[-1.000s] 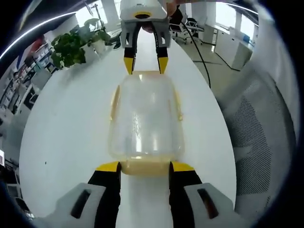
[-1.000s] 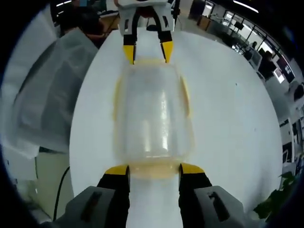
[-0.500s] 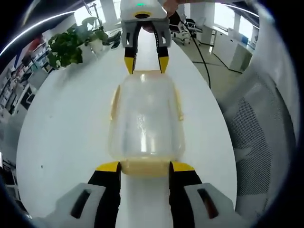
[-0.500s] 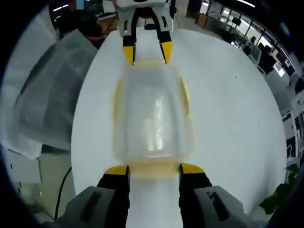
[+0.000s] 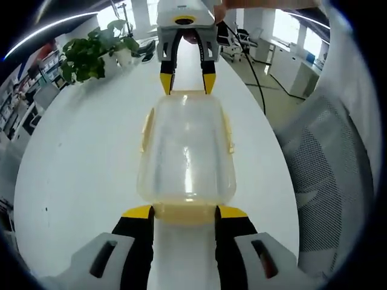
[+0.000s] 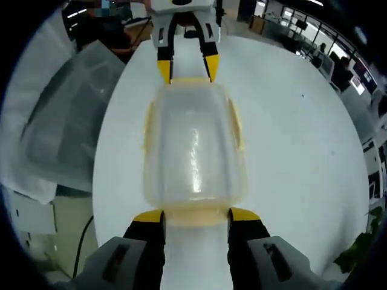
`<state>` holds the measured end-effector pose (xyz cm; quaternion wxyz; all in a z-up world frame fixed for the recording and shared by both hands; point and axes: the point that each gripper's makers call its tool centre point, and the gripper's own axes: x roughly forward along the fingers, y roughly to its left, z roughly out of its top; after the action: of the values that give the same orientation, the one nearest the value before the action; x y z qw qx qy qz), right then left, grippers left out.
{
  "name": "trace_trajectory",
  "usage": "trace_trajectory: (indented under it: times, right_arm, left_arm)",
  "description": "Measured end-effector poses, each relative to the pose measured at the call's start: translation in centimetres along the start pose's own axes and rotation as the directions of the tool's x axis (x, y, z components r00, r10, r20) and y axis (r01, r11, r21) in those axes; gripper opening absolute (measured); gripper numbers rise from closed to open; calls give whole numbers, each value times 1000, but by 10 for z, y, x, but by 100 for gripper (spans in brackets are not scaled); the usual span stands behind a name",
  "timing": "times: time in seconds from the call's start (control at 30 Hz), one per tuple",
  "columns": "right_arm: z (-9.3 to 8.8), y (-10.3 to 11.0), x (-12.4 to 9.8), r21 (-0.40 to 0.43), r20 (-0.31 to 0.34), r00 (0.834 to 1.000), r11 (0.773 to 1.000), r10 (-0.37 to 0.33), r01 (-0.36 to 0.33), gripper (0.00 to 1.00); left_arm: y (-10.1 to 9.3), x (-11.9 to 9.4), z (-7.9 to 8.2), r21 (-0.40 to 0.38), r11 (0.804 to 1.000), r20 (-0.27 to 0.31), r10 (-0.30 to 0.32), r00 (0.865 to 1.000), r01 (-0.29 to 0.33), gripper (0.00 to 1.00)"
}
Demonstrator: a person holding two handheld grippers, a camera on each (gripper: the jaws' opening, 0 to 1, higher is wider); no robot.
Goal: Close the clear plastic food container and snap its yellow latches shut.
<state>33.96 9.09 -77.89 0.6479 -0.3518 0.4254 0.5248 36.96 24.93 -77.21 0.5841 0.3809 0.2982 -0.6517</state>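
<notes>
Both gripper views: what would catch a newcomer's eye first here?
The clear plastic food container with its yellow latches, lying lengthwise on the white table. One gripper stands at each short end: the left gripper at the near end, the right gripper opposite, both with open jaws. A potted plant stands further back.

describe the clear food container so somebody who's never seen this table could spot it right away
Start at the long white table with a potted plant at its far corner. In the middle of it sits the clear food container, with the left tool at its near end and the right tool at its far end. It is see-through, with yellow latches along its edges.
</notes>
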Motion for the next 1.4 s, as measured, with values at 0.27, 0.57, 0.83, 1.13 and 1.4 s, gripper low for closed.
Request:
trace_trajectory:
  times: [0.27,0.57,0.83,1.13,1.4]
  right_arm:
    - [-1,-1,1,-14,2,1000,1000,-7,7,40]
    - [-6,-4,-2,18,-6,999,999,-38,38,50]
    - [0,-8,-19,266,51,996,962,-76,59,46]
    - [7,-4,-24,475,35,997,879,-75,49,37]
    - [10,-7,-17,588,27,993,805,-112,75,37]
  left_arm:
    - [-1,1,-1,-8,1000,8,1,1000,-1,39]
    - [-4,-2,-13,-52,999,-4,-9,1000,9,48]
    - [-1,-14,-17,-219,975,2,33,999,-32,47]
    - [2,-22,-4,-450,891,52,92,994,-59,47]
    - [2,-19,4,-593,802,33,119,992,-76,48]
